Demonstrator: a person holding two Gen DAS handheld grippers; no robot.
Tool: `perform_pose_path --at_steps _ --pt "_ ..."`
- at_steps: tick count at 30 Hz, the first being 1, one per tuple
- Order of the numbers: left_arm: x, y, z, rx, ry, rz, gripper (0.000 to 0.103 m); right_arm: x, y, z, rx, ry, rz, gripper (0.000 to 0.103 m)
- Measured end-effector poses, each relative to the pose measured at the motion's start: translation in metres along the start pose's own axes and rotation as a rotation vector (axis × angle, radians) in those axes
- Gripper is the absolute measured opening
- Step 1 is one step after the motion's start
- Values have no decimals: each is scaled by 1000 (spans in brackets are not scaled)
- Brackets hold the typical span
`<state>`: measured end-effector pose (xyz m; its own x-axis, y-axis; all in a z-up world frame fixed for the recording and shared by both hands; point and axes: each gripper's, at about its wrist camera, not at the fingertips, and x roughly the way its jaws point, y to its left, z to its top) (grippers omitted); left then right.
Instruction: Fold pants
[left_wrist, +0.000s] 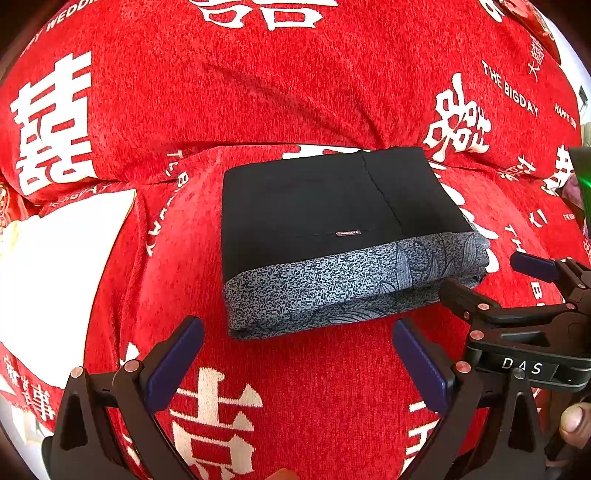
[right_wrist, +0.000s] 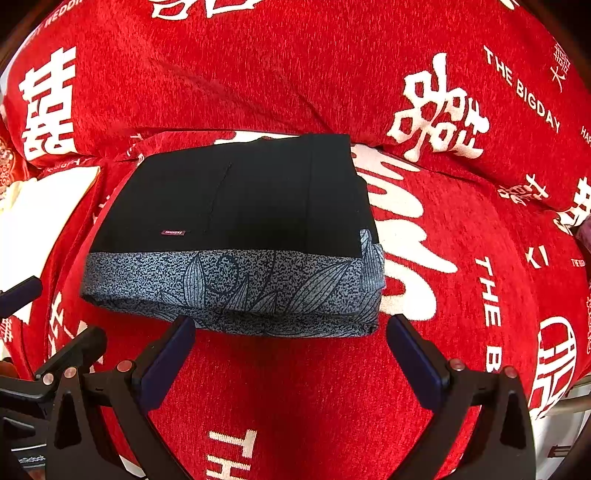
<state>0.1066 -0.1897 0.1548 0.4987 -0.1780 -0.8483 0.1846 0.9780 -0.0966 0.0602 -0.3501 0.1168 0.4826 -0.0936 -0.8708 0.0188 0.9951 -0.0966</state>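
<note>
The pants lie folded into a compact rectangle on the red cloth, black on top with a grey speckled leaf-print band along the near edge and a small label on the black part. In the right wrist view the pants fill the middle. My left gripper stands open just short of the near edge, nothing between its fingers. My right gripper is open too, close to the near edge, empty. The right gripper also shows at the right of the left wrist view, near the bundle's right corner.
A red cover with white characters and lettering drapes the seat and the backrest behind. A white patch lies at the left. A thumb shows at the lower right. The left gripper's fingers show at the left edge.
</note>
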Motion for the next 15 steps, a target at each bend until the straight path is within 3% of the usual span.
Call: perform_pose_path --at_steps 15 --pt "1 0 3 -1 -1 -2 102 1 0 2 -9 0 -4 103"
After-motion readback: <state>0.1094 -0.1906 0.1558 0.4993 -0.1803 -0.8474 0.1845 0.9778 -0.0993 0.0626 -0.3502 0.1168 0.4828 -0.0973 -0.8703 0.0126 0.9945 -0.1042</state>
